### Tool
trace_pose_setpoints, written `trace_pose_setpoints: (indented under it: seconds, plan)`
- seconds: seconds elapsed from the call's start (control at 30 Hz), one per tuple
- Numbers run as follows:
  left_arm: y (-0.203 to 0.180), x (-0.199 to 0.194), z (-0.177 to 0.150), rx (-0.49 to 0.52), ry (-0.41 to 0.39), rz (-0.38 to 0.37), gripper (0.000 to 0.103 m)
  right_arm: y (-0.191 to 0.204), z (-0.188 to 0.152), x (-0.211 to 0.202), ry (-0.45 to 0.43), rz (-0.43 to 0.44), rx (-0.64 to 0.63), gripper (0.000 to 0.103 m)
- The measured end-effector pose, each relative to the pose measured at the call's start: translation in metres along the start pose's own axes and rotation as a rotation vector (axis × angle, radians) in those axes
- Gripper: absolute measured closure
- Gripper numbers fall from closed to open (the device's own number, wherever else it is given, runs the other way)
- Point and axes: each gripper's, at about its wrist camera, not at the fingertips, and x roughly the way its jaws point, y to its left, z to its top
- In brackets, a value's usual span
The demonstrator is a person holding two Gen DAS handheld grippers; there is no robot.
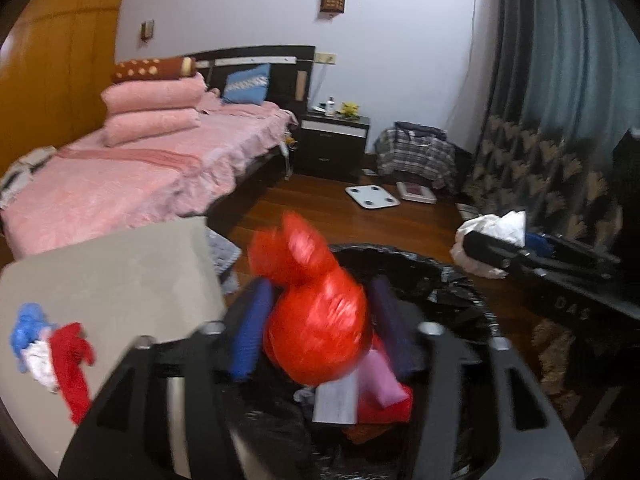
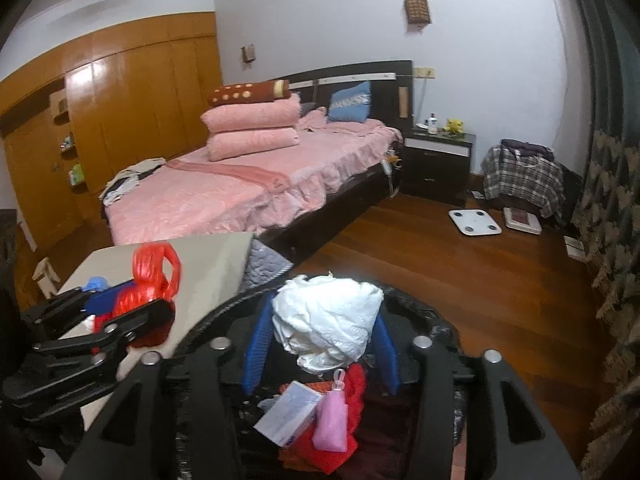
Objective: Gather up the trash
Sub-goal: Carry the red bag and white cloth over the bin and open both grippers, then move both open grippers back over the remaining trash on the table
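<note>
My left gripper [image 1: 316, 320] is shut on a red plastic bag [image 1: 316, 328] and holds it over the black-lined trash bin [image 1: 452, 280]. My right gripper [image 2: 320, 332] is shut on a crumpled white plastic bag [image 2: 328, 320] above the same bin [image 2: 440, 332]. Inside the bin lie a pink pouch [image 2: 330, 420], a white box [image 2: 288, 412] and red trash [image 2: 352, 388]. The left gripper with its red bag [image 2: 156, 276] shows at the left of the right wrist view. The right gripper with the white bag [image 1: 492, 240] shows at the right of the left wrist view.
A beige table [image 1: 120, 280] left of the bin holds blue, white and red scraps [image 1: 52, 352]. A pink bed [image 2: 248, 184], a dark nightstand [image 2: 436, 168], a white scale [image 2: 474, 222] on the wood floor and a curtain [image 2: 612, 200] surround the spot.
</note>
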Motion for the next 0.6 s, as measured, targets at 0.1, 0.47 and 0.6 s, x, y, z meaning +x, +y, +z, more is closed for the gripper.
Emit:
trace_pose_setpoints:
  seconds: [0.1, 0.47, 0.6]
  plan:
    - [0.002, 0.002, -0.004, 0.007, 0.008, 0.007, 0.038, -0.009, -0.004, 0.004, 0.009, -0.034, 0.017, 0.039]
    - [0.041, -0.041, -0.007, -0.013, -0.036, 0.167, 0.012, 0.005, -0.002, -0.008, -0.026, -0.011, 0.012, 0.006]
    - [0.065, -0.062, -0.007, -0.056, -0.047, 0.220, 0.012, 0.026, 0.002, -0.008, -0.029, 0.027, -0.003, 0.006]
